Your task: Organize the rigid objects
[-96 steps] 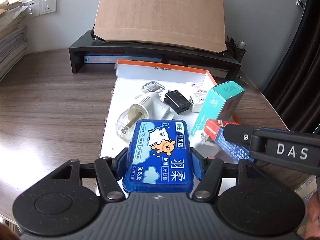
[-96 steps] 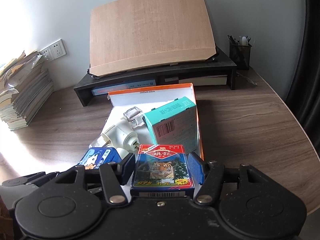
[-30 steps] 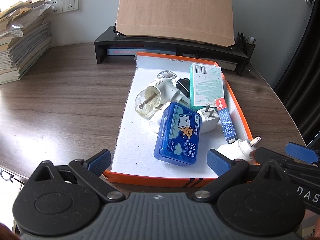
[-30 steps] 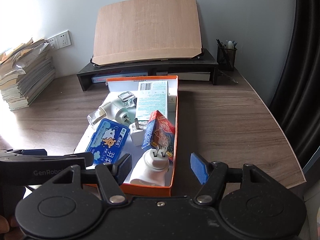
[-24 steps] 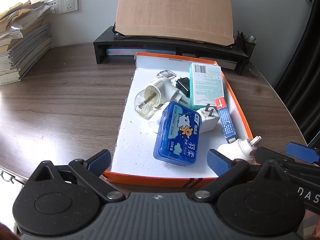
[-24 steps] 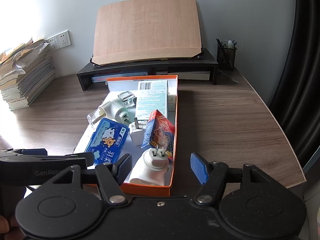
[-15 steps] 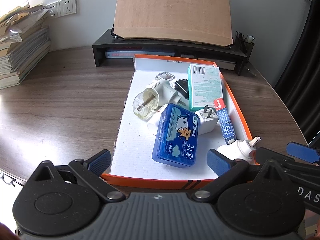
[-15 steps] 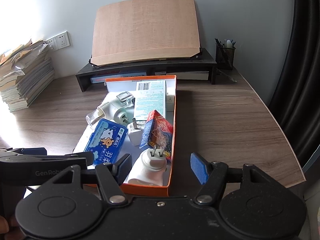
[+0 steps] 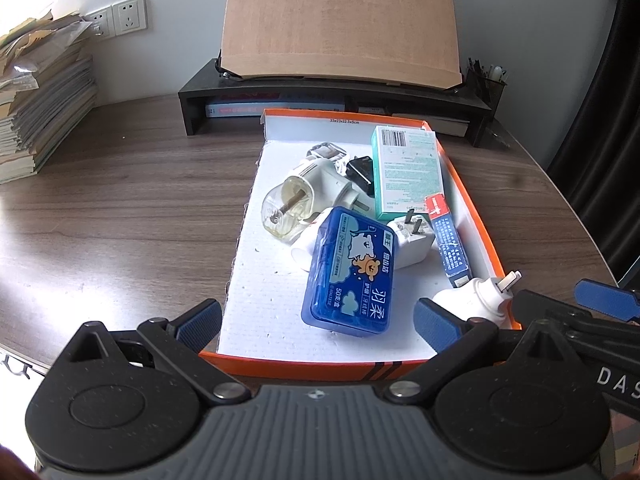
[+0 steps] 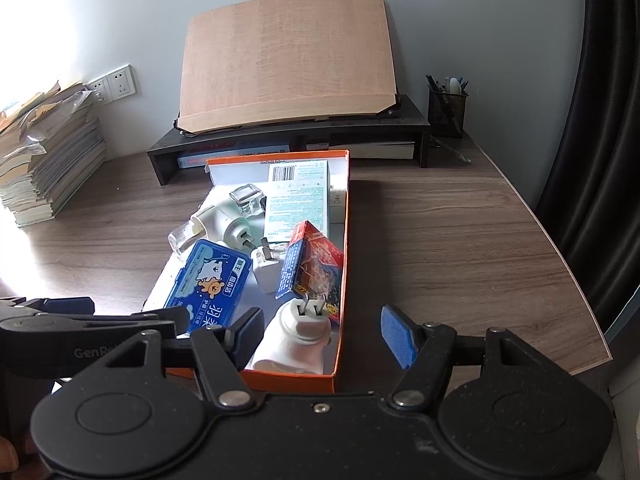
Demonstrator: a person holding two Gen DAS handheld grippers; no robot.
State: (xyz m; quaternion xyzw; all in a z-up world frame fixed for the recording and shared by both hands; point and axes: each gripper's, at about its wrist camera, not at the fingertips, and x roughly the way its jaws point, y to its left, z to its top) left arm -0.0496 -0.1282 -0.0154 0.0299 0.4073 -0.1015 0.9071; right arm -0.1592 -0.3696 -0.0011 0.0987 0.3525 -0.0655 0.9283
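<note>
An orange-rimmed white box (image 9: 348, 364) (image 10: 345, 216) sits on the wooden desk and holds the objects. A blue floss case (image 9: 350, 272) (image 10: 208, 280) lies in it at the front. A red and blue card pack (image 9: 448, 236) (image 10: 314, 264) leans by the right wall. A teal carton (image 9: 406, 172) (image 10: 298, 200), white plugs (image 9: 410, 240) (image 10: 298, 340) and a clear-ended adapter (image 9: 296, 204) lie there too. My left gripper (image 9: 318, 318) is open and empty at the box's near edge. My right gripper (image 10: 322, 334) is open and empty over the box's near right corner.
A black monitor riser (image 9: 332, 92) (image 10: 288, 140) carries a tilted wooden board (image 9: 340, 20) at the back. A paper stack (image 9: 36, 108) (image 10: 44, 160) stands at the left. A pen holder (image 10: 446, 108) stands at the back right. A dark curtain (image 10: 604, 120) hangs along the desk's right edge.
Both grippers let go of the blue case and the card pack, which now lie in the box. Both grippers opened and drew back to the box's near edge.
</note>
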